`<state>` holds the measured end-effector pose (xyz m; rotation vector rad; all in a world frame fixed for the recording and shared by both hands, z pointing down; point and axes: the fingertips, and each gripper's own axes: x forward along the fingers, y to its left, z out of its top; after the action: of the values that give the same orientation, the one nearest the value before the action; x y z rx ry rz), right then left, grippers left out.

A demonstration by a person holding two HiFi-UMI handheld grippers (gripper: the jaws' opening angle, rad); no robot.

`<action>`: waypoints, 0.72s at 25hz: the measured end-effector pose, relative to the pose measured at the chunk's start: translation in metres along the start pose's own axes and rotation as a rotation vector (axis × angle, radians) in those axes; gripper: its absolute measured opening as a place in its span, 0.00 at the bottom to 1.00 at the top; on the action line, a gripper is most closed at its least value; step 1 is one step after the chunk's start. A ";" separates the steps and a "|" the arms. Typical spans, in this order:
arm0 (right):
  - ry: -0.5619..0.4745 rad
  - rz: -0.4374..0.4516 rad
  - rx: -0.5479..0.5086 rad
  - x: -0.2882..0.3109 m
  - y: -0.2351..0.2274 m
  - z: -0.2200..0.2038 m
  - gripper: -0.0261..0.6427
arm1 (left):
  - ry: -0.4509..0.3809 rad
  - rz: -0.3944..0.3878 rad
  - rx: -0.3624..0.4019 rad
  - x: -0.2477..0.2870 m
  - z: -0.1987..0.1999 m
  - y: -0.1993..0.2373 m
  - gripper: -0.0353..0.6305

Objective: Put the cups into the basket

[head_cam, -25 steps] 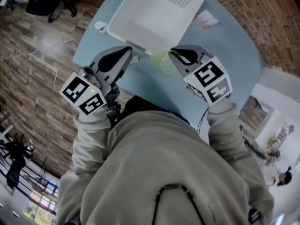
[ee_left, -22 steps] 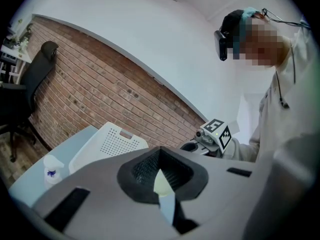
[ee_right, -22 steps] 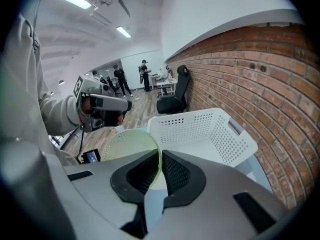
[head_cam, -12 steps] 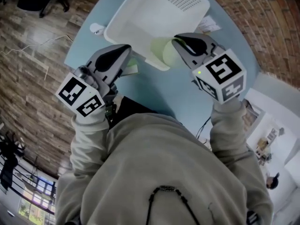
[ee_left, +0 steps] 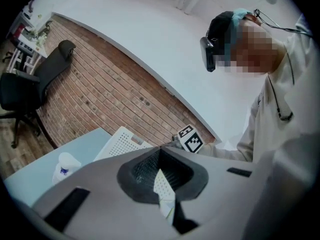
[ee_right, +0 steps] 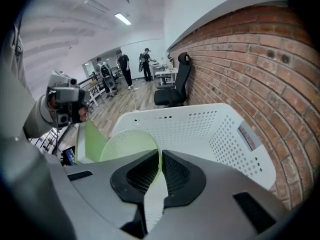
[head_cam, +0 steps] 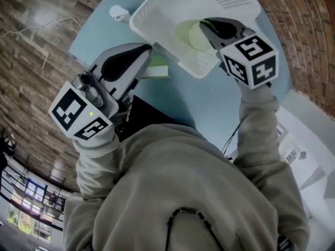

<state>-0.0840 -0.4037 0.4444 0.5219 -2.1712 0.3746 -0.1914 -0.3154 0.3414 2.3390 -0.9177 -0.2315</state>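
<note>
One cup [head_cam: 187, 34] hangs over the basket [head_cam: 157, 14], pinched in the right claw [head_cam: 205, 25]; left claw [head_cam: 148, 49] pinches a second cup [head_cam: 158, 69], neither released.

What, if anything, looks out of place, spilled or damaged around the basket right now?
Nothing stands out. The green cup hangs tilted over the white basket, pinched by its wall in the right gripper. The left gripper grips another cup. Nothing looks spilled or broken.

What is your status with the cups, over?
Right gripper shut on green cup, by its rim, over the basket. Left gripper shut on second cup, beside the basket. Nothing in the way.
</note>
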 end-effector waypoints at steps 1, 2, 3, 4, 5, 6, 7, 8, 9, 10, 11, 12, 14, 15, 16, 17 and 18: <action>0.016 0.003 0.004 0.009 -0.002 -0.005 0.09 | -0.012 0.004 -0.002 -0.005 0.004 0.002 0.05; 0.030 0.004 0.010 0.018 -0.005 -0.009 0.09 | -0.023 0.008 0.003 -0.009 0.008 0.004 0.05; 0.044 0.002 0.016 0.028 -0.008 -0.013 0.09 | -0.032 0.013 0.012 -0.014 0.011 0.008 0.05; 0.056 -0.001 0.019 0.038 -0.011 -0.016 0.09 | -0.040 0.021 0.020 -0.019 0.014 0.011 0.05; 0.067 -0.003 0.018 0.048 -0.014 -0.018 0.09 | -0.050 0.031 0.024 -0.024 0.016 0.015 0.05; 0.078 -0.003 0.016 0.057 -0.015 -0.019 0.09 | -0.061 0.043 0.024 -0.029 0.018 0.017 0.05; 0.089 -0.001 0.013 0.065 -0.016 -0.020 0.09 | -0.071 0.052 0.020 -0.034 0.018 0.017 0.05; 0.100 0.000 0.009 0.073 -0.015 -0.020 0.09 | -0.078 0.059 0.015 -0.038 0.018 0.017 0.05; 0.111 0.001 0.003 0.082 -0.013 -0.022 0.09 | -0.083 0.064 0.011 -0.042 0.018 0.016 0.05; 0.123 0.000 -0.004 0.090 -0.011 -0.023 0.09 | -0.086 0.066 0.009 -0.045 0.017 0.015 0.05; 0.135 0.000 -0.011 0.099 -0.009 -0.025 0.09 | -0.085 0.066 0.010 -0.047 0.016 0.015 0.05; 0.149 0.000 -0.017 0.107 -0.008 -0.028 0.09 | -0.082 0.064 0.010 -0.047 0.015 0.014 0.05; 0.177 0.005 -0.025 0.120 -0.005 -0.034 0.09 | -0.065 0.048 0.002 -0.047 0.009 0.012 0.05; 0.191 0.011 -0.031 0.126 -0.003 -0.037 0.09 | -0.053 0.032 -0.006 -0.047 0.005 0.010 0.05; 0.207 0.018 -0.040 0.132 -0.001 -0.040 0.09 | -0.044 0.016 -0.015 -0.047 0.002 0.008 0.05; 0.225 0.022 -0.050 0.138 0.001 -0.043 0.09 | -0.039 0.005 -0.020 -0.047 0.001 0.007 0.05; 0.241 0.023 -0.059 0.143 0.002 -0.047 0.09 | -0.037 0.003 -0.022 -0.047 0.001 0.006 0.05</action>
<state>-0.1320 -0.4152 0.5870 0.3978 -1.9504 0.3647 -0.2301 -0.2880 0.3421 2.3202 -0.9318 -0.2835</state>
